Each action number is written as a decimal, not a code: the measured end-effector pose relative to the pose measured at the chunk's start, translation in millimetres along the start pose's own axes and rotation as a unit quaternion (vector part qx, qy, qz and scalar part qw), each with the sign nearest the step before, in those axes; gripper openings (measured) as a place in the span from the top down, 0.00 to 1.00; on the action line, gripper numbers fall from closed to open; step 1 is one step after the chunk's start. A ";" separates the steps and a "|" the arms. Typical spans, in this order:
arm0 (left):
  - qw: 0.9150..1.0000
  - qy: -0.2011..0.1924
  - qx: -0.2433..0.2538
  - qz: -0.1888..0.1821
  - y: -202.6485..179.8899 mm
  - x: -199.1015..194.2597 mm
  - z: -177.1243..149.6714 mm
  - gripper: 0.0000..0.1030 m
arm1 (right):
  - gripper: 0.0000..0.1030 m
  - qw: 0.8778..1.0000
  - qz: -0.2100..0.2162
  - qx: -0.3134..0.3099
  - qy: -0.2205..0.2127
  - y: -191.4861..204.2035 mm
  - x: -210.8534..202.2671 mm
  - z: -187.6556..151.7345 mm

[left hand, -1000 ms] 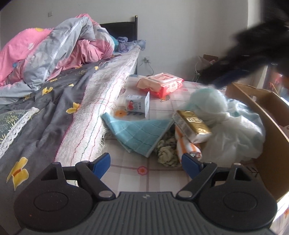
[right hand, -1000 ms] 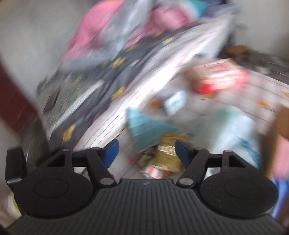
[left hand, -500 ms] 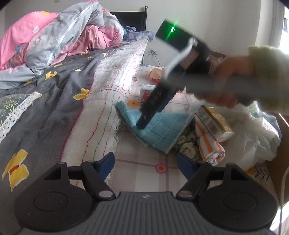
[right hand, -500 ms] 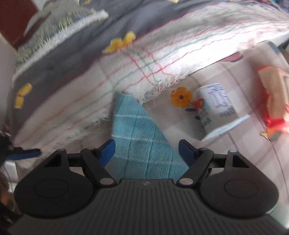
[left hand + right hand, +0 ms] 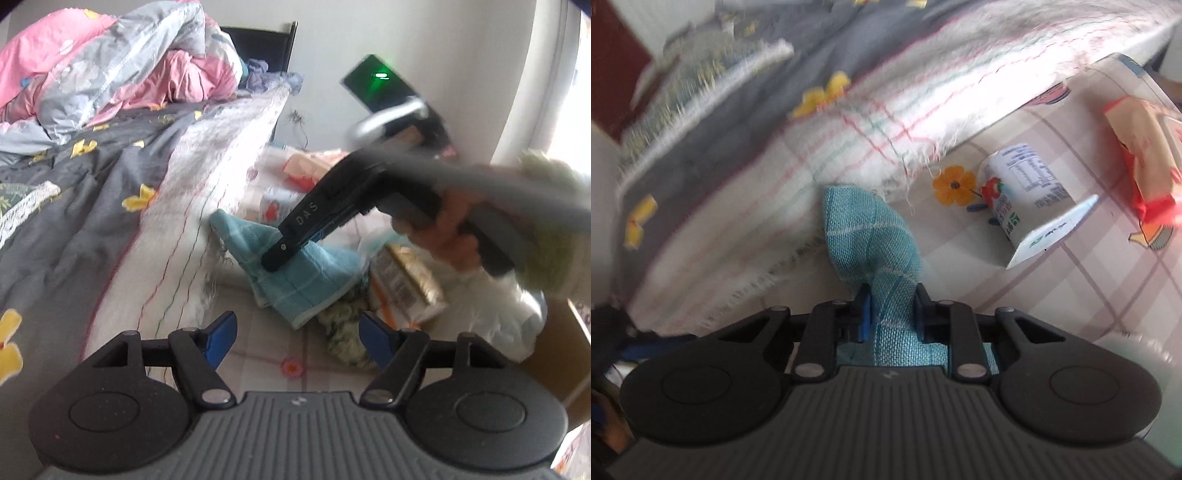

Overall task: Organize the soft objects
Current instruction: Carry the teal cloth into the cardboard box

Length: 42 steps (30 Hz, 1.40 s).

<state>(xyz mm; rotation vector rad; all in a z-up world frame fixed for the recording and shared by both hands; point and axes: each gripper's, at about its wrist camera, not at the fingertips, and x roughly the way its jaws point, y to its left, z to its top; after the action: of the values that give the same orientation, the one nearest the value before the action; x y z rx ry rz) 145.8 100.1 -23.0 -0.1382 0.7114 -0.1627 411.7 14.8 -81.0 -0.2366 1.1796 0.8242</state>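
Pinching the teal towel (image 5: 871, 236), the right gripper (image 5: 891, 306) has its fingers (image 5: 863, 314) pressed in on a bunched fold of the cloth, low in the middle of the right wrist frame. In the left wrist view that same right gripper (image 5: 273, 264) comes in from the right side of the frame, tip down on the teal towel (image 5: 295, 273) near the centre, with the person's hand (image 5: 454, 236) wrapped round the handle. Bit blurry, but the contact is clear enough.

The left gripper (image 5: 297, 332) sits at the bottom of its own frame with blue-padded fingers (image 5: 221, 330) spread wide and nothing between them, over the checked tabletop (image 5: 266, 347).

The towel lies on the tabletop right against the fringed white blanket (image 5: 886, 122) hanging off the bed (image 5: 74, 206) on the left of the frame. Just right of the towel there's a small pile: a green-and-white floral cloth (image 5: 347, 332), an orange-striped rolled cloth (image 5: 384, 306), a gold packet (image 5: 413, 280) and a white plastic bag (image 5: 509, 314). A cardboard box (image 5: 565, 350) is at the right edge.

In the right wrist view a yogurt cup (image 5: 1023, 195) lies on its side in the right half of the frame, apart from the towel, and a red and orange wipes pack (image 5: 1145, 155) sits at the far right. A pink and grey duvet (image 5: 103, 66) is heaped in the upper left of the left wrist frame.
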 end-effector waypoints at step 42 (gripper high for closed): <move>0.957 -0.043 0.165 -0.233 -240.5 -48.5 -2.5 0.39 | 0.80 0.834 -0.009 0.473 -0.284 -144.5 -287.2 -431.5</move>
<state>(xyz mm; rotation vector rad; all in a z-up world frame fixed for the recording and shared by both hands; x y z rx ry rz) 83.6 -125.9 49.6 0.0110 0.5460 -0.7190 159.1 -457.9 -32.9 0.7734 0.8800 0.1760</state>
